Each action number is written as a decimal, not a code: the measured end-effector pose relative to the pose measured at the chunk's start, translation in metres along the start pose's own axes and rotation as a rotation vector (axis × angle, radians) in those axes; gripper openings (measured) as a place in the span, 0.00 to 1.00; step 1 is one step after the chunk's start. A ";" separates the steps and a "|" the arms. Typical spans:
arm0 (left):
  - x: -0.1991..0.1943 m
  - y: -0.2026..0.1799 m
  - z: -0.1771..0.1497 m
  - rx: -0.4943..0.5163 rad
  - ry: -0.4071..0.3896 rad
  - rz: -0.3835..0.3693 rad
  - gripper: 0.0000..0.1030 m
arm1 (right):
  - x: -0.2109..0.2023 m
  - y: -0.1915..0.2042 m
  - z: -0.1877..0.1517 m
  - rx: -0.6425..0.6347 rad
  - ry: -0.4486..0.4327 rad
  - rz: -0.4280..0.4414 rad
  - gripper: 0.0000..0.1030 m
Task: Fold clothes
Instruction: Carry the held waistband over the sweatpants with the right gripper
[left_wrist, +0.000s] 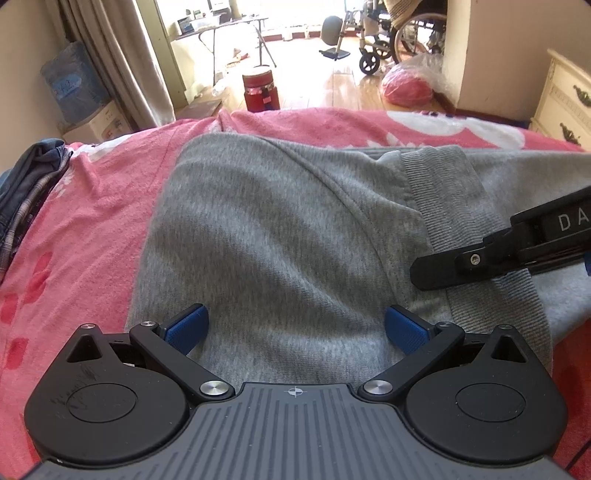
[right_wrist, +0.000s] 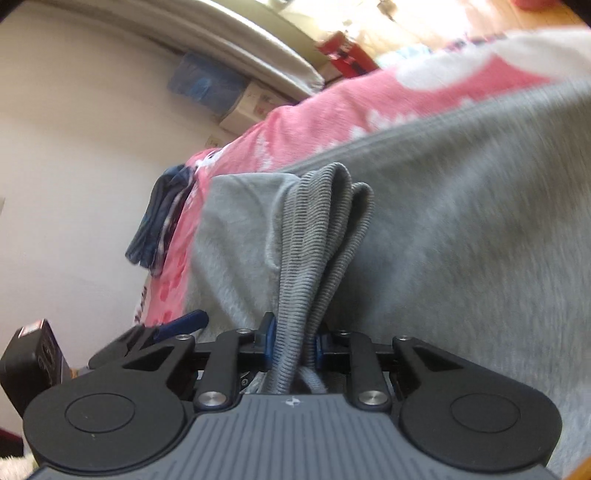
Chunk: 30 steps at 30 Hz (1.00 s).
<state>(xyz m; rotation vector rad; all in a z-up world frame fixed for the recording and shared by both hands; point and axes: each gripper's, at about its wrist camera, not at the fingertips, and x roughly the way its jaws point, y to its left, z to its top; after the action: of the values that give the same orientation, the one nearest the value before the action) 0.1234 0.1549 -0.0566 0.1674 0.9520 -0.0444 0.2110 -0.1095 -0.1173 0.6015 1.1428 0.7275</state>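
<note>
1. The left tool (left_wrist: 295, 328), black with blue ribbed pads, stands wide apart over the near part of a grey fleece sweatshirt (left_wrist: 266, 236); nothing is between its pads.
2. The right tool (right_wrist: 295, 345) is closed narrow on the sweatshirt's darker grey ribbed cuff (right_wrist: 317, 251), which is bunched in folds between its blue pads and rises away from them.
3. In the left wrist view the right tool (left_wrist: 436, 271) reaches in from the right edge, its black finger lying against the ribbed band of the sweatshirt.
4. The sweatshirt is spread across the middle of a bed covered by a pink terry blanket with white shapes (left_wrist: 92, 206).
5. At the bed's left edge lies a pile of dark blue and plaid clothes (left_wrist: 29, 184).
6. Beyond the bed's far edge, on a wooden floor, stand a red jar (left_wrist: 260, 92) and a clear plastic bag holding something red (left_wrist: 410, 81); farther off is a wheelchair (left_wrist: 388, 40).
</note>
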 end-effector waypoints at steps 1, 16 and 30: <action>-0.002 0.002 0.001 -0.008 -0.006 -0.010 1.00 | -0.002 0.001 0.002 -0.005 0.003 0.002 0.20; -0.017 0.017 0.022 -0.073 -0.049 -0.094 0.99 | -0.076 -0.017 0.023 -0.023 -0.096 -0.135 0.19; -0.001 0.014 0.032 -0.082 -0.002 -0.154 0.99 | -0.156 -0.063 0.019 0.001 -0.186 -0.317 0.19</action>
<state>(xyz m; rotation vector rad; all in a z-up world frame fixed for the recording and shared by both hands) 0.1503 0.1636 -0.0354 0.0183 0.9620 -0.1467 0.2049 -0.2716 -0.0672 0.4641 1.0350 0.3912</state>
